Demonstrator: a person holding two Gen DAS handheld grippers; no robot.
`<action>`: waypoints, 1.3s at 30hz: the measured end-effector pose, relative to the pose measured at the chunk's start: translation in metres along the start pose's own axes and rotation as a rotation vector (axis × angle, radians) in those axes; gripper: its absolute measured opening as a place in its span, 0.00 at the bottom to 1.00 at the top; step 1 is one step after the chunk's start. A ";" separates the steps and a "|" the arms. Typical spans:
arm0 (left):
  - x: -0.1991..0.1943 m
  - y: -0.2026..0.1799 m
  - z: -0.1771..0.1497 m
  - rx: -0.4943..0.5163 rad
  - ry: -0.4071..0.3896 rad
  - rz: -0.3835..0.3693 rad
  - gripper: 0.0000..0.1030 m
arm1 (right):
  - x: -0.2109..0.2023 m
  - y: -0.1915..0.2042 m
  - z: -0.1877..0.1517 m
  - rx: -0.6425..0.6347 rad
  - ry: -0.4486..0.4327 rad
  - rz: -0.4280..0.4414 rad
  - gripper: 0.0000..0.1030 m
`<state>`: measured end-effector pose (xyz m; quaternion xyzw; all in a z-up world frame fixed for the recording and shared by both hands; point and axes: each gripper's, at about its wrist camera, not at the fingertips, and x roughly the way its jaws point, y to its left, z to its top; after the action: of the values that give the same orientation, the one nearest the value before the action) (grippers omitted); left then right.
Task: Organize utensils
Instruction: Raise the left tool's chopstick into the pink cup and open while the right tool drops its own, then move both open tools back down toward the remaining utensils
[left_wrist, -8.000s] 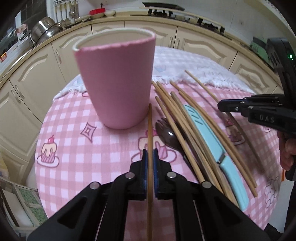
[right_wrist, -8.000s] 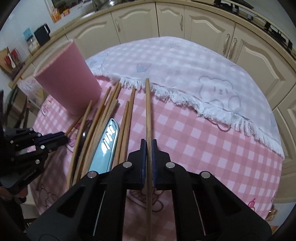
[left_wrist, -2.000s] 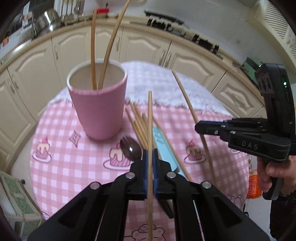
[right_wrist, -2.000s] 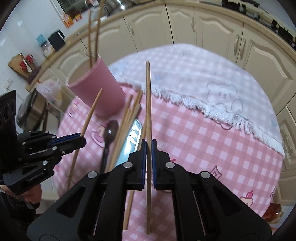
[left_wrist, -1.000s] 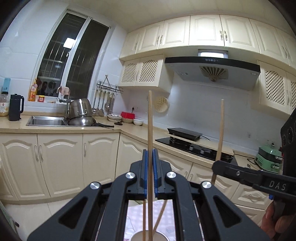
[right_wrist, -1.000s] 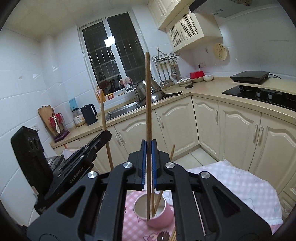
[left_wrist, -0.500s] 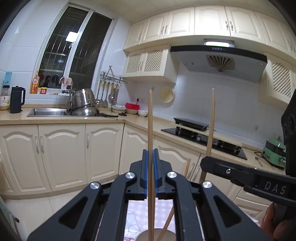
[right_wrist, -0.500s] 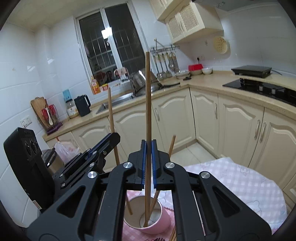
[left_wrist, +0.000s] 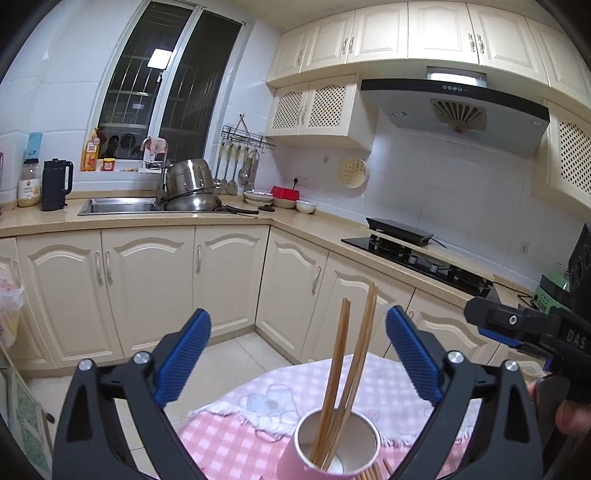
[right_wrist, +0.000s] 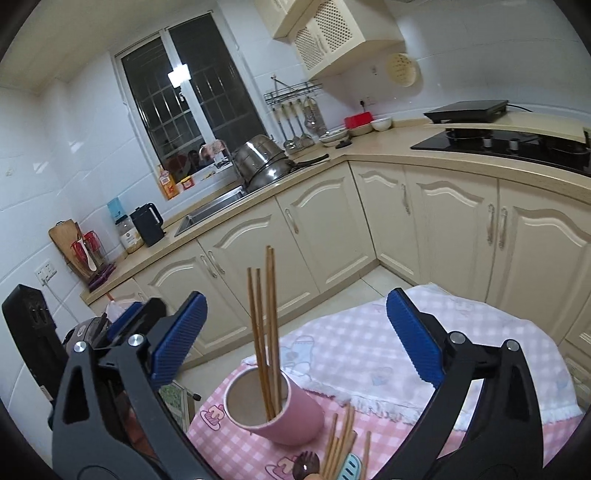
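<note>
Four wooden chopsticks (right_wrist: 264, 332) stand nearly upright in the pink cup (right_wrist: 280, 413) on the checked tablecloth (right_wrist: 388, 369), tips down, their tops leaning slightly apart. More chopsticks (right_wrist: 341, 439) lie flat just in front of the cup beside a dark spoon (right_wrist: 306, 467). The left gripper (left_wrist: 297, 354) and right gripper (right_wrist: 295, 332) have both just been opening; their jaws stand wide and hold nothing, above the cup. "DAS" shows on the right gripper's body in the left view. Open floor lies beyond the table edge.
</note>
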<state>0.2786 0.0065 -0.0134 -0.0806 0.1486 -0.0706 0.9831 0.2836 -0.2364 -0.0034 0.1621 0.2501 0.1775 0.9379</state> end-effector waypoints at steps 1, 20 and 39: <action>-0.003 0.000 0.001 0.004 0.005 0.002 0.91 | -0.003 -0.002 0.000 0.005 0.004 -0.006 0.93; -0.050 -0.003 -0.026 0.049 0.125 0.008 0.91 | -0.037 -0.021 -0.036 0.005 0.157 -0.117 0.93; -0.026 -0.024 -0.116 0.127 0.442 0.053 0.91 | -0.040 -0.046 -0.113 -0.014 0.384 -0.195 0.93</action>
<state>0.2158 -0.0281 -0.1107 0.0030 0.3577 -0.0697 0.9312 0.2035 -0.2692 -0.0981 0.0935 0.4376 0.1152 0.8868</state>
